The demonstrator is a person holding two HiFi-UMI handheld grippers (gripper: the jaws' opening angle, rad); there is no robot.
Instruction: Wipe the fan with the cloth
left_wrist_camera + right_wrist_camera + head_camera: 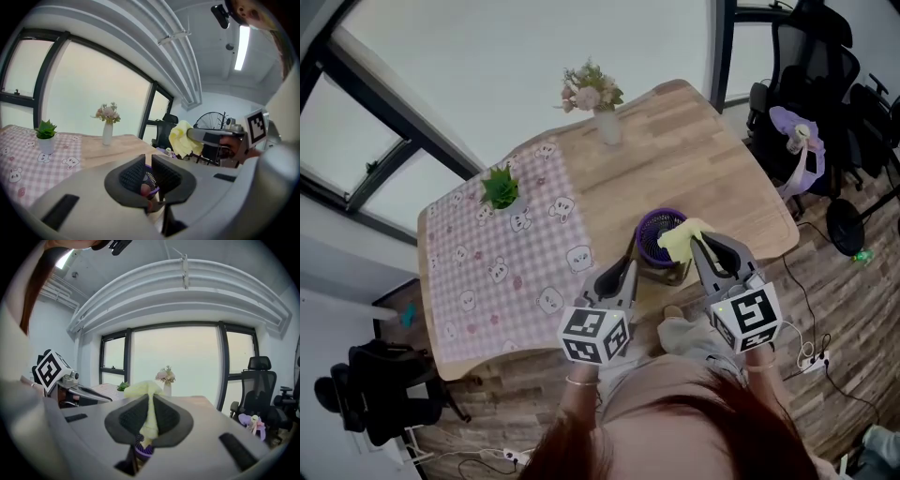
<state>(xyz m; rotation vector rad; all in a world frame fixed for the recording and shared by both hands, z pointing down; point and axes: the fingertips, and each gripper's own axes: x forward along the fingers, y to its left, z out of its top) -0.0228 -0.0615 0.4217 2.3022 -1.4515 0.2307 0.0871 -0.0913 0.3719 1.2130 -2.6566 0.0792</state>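
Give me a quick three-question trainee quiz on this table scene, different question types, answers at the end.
1. True or false: the right claw is clamped on the soft yellow cloth.
2. Multiple choice: the round purple fan stands on A) a metal shelf, B) the bare wooden tabletop, C) a cardboard box.
3. Fill in: the small green potted plant stands on the ____.
Key: 1 true; 2 B; 3 pink checked tablecloth.
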